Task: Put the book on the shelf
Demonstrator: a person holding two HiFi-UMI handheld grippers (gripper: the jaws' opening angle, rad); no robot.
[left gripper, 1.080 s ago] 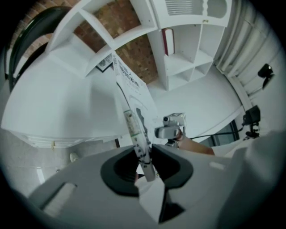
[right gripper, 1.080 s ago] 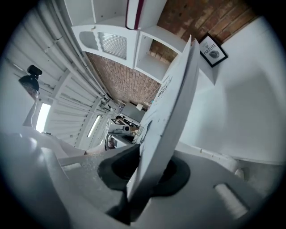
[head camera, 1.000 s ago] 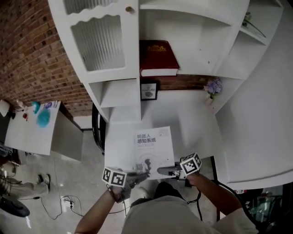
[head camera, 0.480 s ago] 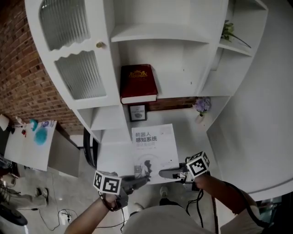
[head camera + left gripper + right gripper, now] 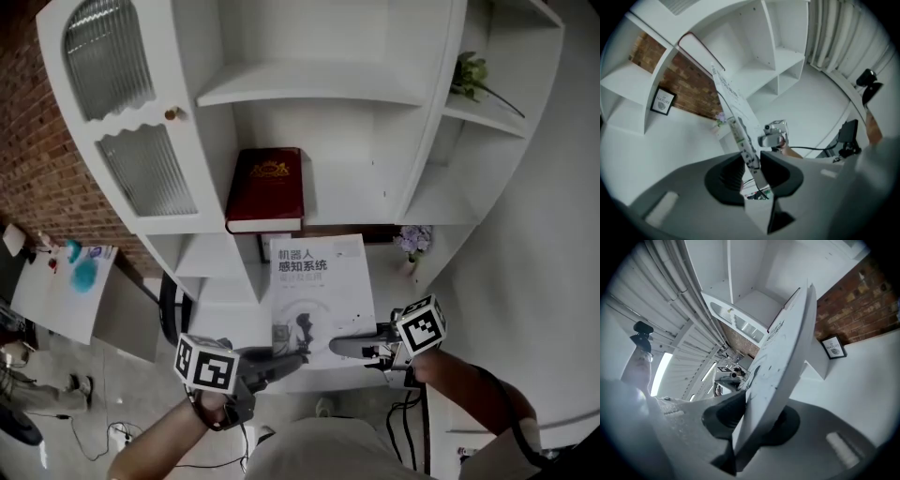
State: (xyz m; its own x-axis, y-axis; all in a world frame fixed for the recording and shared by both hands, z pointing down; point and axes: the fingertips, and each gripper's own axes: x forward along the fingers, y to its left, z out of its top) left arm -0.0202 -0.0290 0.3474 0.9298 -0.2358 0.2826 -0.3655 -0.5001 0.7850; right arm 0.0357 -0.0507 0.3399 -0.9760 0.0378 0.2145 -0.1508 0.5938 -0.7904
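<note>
well below the shelf yet: white book held up by both tongs

now the white book (image 5: 319, 291) is in the air in front of the white shelf unit (image 5: 309, 84), cover towards the head camera, dark print at its top. from the head view its upper edge lies just under the compartment where a dark red book (image 5: 265, 183) rests flat. it touches no board.

the left gripper (image 5: 296, 355) comes in from the lower left and is clamped on the book's bottom edge. in the left gripper view the thin edge of the book runs up between the two dark pads, which press on it from both sides. the right gripper (image 5: 334, 349) comes in from the lower right and bites the same bottom edge. in the right gripper view the cover fills the gap and the pads close on it. the two sets of tips sit near each other under the book's lower half.

a small framed picture (image 5: 662, 101) stands against the brick wall (image 5: 37, 141) in the open bay under the shelves. purple flowers (image 5: 413, 240) stand to the right of the book, and a green plant (image 5: 469, 70) sits on a higher side shelf. a ribbed glass door (image 5: 141, 169) closes the cabinet on the left.
</note>
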